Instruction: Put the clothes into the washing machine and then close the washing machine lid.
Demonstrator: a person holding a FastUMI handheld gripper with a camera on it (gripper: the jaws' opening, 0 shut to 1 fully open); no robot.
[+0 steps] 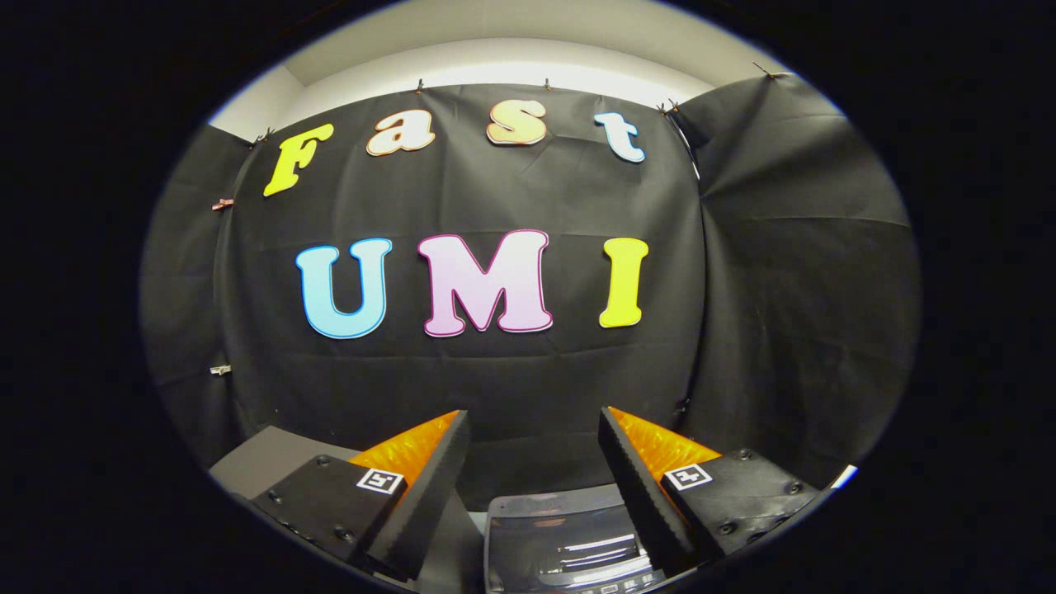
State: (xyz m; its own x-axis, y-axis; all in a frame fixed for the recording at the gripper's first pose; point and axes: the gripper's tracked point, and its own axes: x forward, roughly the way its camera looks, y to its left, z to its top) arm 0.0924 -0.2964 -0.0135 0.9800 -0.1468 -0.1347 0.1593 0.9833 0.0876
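Observation:
My gripper (pixel 535 425) is held high and level, facing the booth's black cloth wall, with its two fingers (pixel 433 487) spread wide apart and nothing between them. Below and between the fingers shows the top of the washing machine (pixel 561 544), a glossy dark lid panel with light reflections on it. It lies well under the fingers, apart from them. No clothes can be seen.
A grey flat surface (pixel 272 458) lies low beside the left finger. The black cloth wall (pixel 495 379) stands straight ahead and folds round on the right side (pixel 792 289). A pale ceiling (pixel 511 49) shows above the cloth.

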